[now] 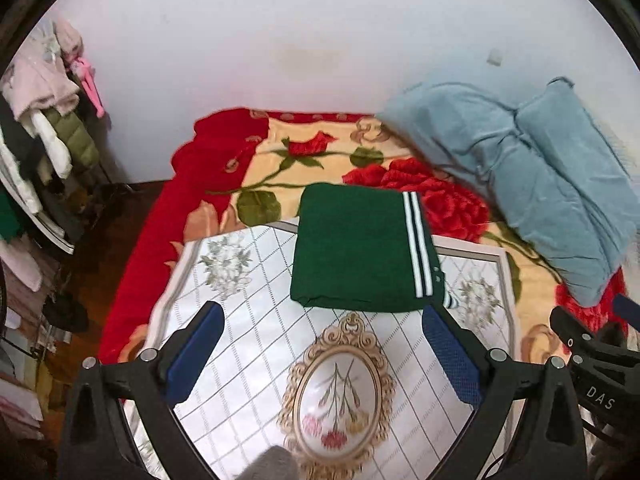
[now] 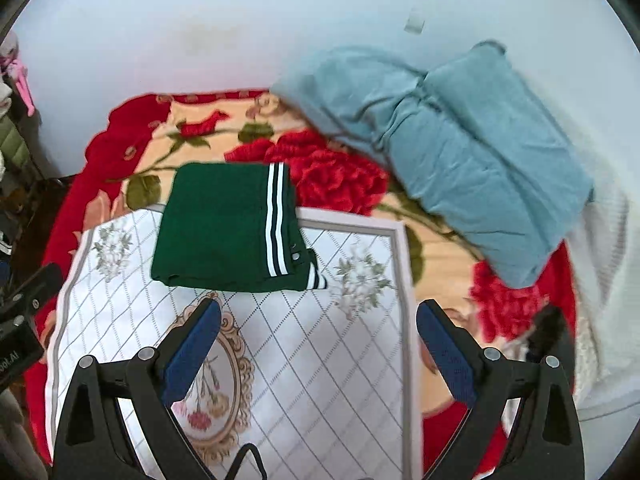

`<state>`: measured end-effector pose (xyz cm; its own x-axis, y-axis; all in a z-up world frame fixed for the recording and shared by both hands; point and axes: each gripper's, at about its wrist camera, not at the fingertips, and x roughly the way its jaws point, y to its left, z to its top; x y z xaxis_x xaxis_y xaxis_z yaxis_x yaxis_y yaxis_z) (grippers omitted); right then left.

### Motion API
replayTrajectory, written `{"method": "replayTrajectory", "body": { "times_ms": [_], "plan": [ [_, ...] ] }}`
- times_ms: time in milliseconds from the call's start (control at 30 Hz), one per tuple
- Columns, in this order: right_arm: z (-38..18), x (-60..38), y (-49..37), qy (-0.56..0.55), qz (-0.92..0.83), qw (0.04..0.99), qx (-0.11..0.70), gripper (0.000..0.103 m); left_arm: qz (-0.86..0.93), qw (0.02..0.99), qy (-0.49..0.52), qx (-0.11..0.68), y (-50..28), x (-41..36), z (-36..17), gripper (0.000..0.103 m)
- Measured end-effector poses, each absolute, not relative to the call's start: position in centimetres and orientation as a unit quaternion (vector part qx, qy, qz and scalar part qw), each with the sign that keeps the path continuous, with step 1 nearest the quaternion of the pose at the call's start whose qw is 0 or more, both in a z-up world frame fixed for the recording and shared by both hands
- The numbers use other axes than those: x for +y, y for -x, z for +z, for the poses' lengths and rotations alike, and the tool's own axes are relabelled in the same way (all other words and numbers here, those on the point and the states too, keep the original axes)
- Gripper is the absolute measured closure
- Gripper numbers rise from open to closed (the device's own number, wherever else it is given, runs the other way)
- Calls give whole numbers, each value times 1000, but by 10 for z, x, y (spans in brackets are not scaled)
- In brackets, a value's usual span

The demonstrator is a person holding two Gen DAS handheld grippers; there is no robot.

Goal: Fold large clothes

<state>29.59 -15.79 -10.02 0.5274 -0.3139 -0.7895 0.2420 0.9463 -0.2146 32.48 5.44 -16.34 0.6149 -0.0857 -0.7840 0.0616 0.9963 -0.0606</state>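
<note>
Logging what each wrist camera gives me, one view after another.

Left wrist view:
- My left claw (image 1: 322,342): fingers spread wide, released, nothing between the blue pads (image 1: 195,354).
- Green garment (image 1: 362,250): folded into a neat rectangle, lying straight ahead of the claw, just beyond the fingertips; its near edge sits close to the right pad but I cannot tell if they touch.
- White stripes (image 1: 416,244): a double band running down the garment's right side, ahead of the right finger.
- White quilted mat (image 1: 248,320): spread beneath the claw, carrying the garment's near part; an oval flower medallion (image 1: 340,392) lies between my fingers.
- Rose blanket (image 1: 256,156): under the mat, reaching beyond and to both sides of the claw; the garment's far edge overlaps it.
- Blue bedding (image 1: 540,176): bundled, ahead and far to the right.
- Hanging clothes (image 1: 48,92): far left, against the wall.
- My right claw (image 1: 592,360): black body at the right edge, finger spread not readable from here.

Right wrist view:
- My right claw (image 2: 320,338): released, fingers wide apart, holding nothing.
- Green garment (image 2: 224,228): ahead and left of centre, just past the left fingertip, apart from it.
- White quilted mat (image 2: 320,360): beneath the left finger; its grey border (image 2: 408,320) runs between the fingers.
- Rose blanket (image 2: 340,176): under the right finger and beyond.
- Blue bedding (image 2: 460,152): ahead, to the right.
- White knit fabric (image 2: 608,280): far right.
</note>
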Motion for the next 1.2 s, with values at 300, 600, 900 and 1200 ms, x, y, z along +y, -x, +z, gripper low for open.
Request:
{"method": "replayTrajectory", "body": {
  "times_ms": [300,600,900,1200],
  "plan": [
    [22,-122,-183,47,-158,897,410,4,-34,914,23,404,-235,73,-69,2],
    [109,-109,-102,35,-150,916,371,4,-36,920,11,389,-182,69,-19,2],
    [161,-96,-65,37,-134,920,367,4,-42,912,18,407,-157,67,14,2],
    [188,-87,-55,46,-119,924,361,3,-20,922,21,385,-143,77,32,2]
  ]
}}
